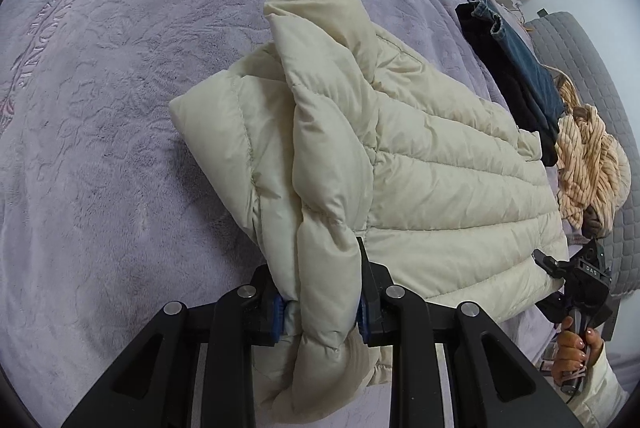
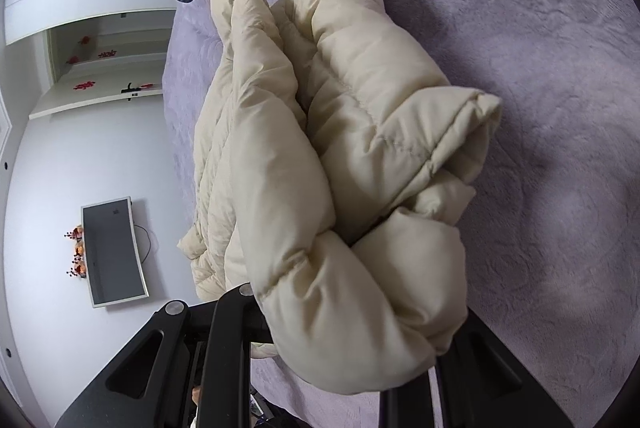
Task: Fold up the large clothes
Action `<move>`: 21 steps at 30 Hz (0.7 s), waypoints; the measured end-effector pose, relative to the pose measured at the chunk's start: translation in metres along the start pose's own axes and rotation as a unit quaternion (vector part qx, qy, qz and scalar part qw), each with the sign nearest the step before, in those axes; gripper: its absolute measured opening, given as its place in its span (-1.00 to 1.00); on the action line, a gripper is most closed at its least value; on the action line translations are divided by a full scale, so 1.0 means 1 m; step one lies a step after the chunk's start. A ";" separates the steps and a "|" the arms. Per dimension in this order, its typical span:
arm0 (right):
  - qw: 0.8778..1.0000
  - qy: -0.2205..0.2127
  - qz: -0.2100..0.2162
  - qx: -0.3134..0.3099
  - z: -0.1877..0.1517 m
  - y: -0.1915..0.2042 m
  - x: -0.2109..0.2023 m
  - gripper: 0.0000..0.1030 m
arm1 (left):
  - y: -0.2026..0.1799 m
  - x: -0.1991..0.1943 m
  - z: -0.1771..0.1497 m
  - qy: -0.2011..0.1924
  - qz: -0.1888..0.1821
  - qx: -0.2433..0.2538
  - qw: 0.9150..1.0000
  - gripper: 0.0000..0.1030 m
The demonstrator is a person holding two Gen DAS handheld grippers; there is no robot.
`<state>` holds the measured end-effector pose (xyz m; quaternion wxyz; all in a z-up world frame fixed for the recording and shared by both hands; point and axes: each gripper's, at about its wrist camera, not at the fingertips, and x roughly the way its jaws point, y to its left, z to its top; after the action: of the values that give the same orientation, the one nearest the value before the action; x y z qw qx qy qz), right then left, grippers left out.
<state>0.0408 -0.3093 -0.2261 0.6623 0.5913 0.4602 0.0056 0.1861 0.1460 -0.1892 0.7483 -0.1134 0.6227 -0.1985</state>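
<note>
A cream puffer jacket lies partly folded on a lilac bedspread. My left gripper is shut on a thick folded edge of it, with the blue pads pressing from both sides. At the right of that view a hand holds my right gripper, clamped on the jacket's far hem. In the right wrist view the jacket is bunched and lifted over my right gripper, whose fingertips are hidden under the fabric.
Blue jeans, a black garment and a striped beige garment lie along the bed's far edge beside a grey quilted cushion. Past the bed are a white wall, a screen and white shelves.
</note>
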 end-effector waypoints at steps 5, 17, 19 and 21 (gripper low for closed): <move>1.000 -0.001 -0.016 0.004 0.009 0.017 0.014 -0.45 | -0.002 -0.003 0.002 0.004 0.022 -0.002 1.000 -0.28; 0.991 0.008 -0.123 -0.045 0.004 0.043 -0.010 0.34 | 0.005 -0.051 0.001 -0.049 0.085 -0.002 0.995 0.15; 0.988 0.008 -0.144 -0.060 0.002 0.050 -0.017 0.34 | 0.002 -0.055 -0.001 -0.054 0.092 0.002 0.994 0.15; 0.985 0.008 -0.158 -0.074 -0.001 0.060 -0.022 0.34 | -0.003 -0.058 -0.002 -0.060 0.098 0.007 0.993 0.15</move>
<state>0.0597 -0.3027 -0.1657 0.6933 0.4606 0.5510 -0.0602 0.1752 0.1685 -0.1366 0.8007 -0.0582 0.5838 -0.1211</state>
